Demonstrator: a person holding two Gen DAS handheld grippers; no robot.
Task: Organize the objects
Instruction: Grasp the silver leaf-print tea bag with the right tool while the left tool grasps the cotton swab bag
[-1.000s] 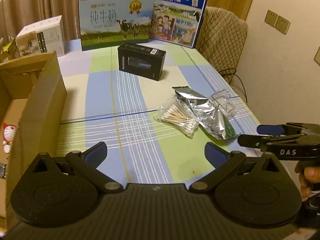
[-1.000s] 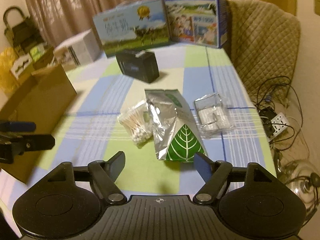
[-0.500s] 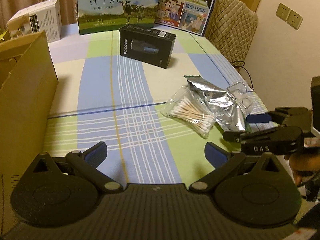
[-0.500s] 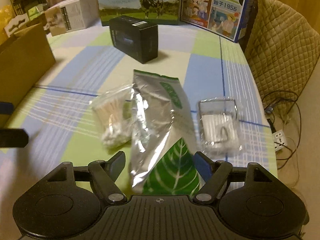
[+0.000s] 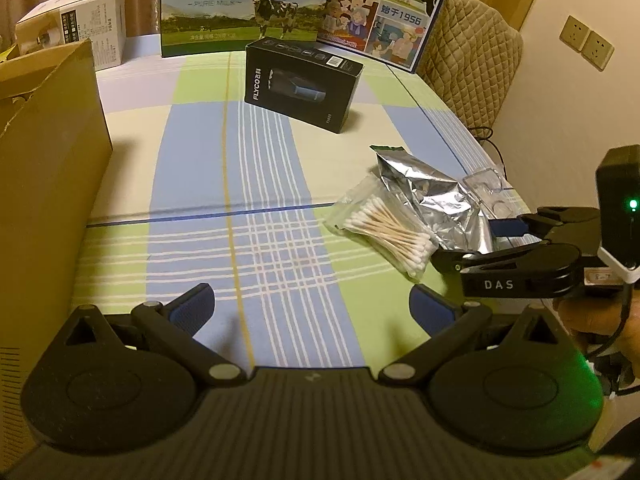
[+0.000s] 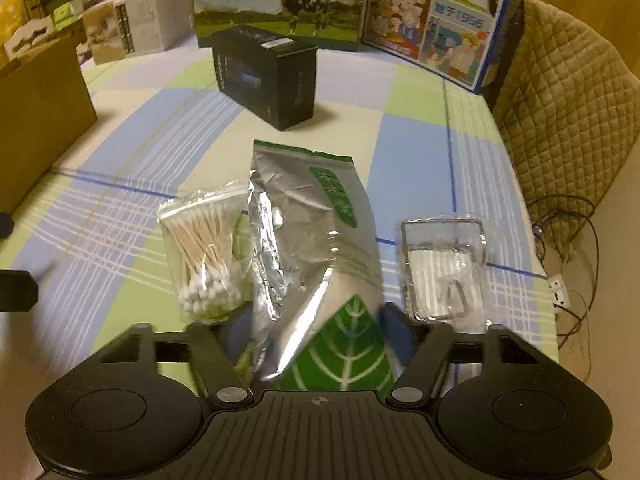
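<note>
Silver foil pouch (image 6: 316, 248) with green leaf print lies on the checked tabletop (image 5: 256, 184), its near end between the spread fingers of the right claw (image 6: 316, 336), not pinched. Clear bag of cotton swabs (image 6: 208, 256) touches its left edge. Left claw (image 5: 312, 304) wide, holding nothing. Cardboard box (image 5: 44, 184) at left, contents hidden.

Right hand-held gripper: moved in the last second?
Yes. The right hand-held gripper has advanced toward the black box and now straddles the near end of the foil pouch, jaws open.
</note>
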